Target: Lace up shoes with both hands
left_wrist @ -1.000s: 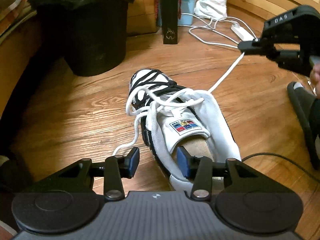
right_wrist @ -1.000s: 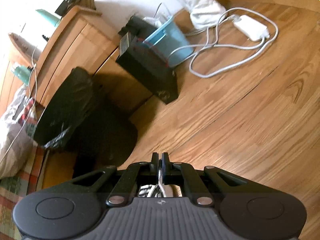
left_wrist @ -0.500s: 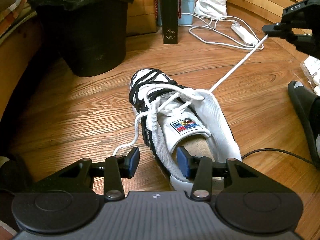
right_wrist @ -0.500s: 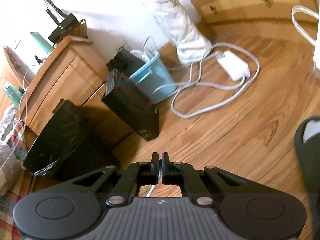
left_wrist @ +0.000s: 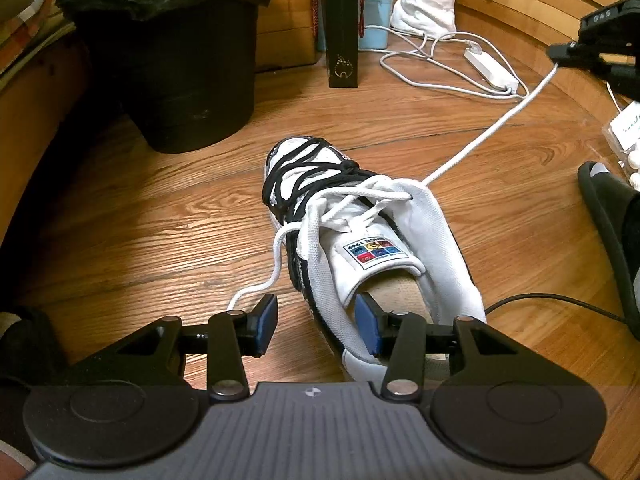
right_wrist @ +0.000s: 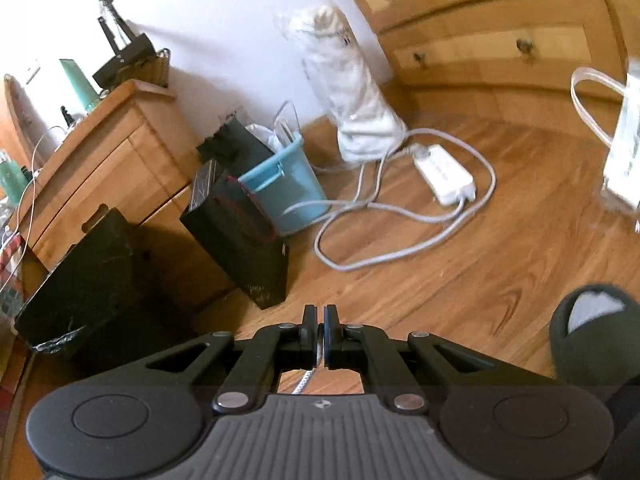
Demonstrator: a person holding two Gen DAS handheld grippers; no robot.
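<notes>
Wooden floor (left_wrist: 160,208): shoe (left_wrist: 360,240) toe pointed away; lace (left_wrist: 488,132) clamped taut up-right by right hand-held gripper (right_wrist: 319,334); left hand-held gripper (left_wrist: 316,320) half-open, heel collar straddled, slack end nearest.

The shoe (left_wrist: 372,248) tongue label (left_wrist: 375,253) reads, upside down, "SINCE 1969".

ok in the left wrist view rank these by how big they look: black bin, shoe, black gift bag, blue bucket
1. black bin
2. shoe, though it lies nearer the camera, so its true size against the bin is unsure
3. black gift bag
4. blue bucket, partly hidden behind the bag
</notes>
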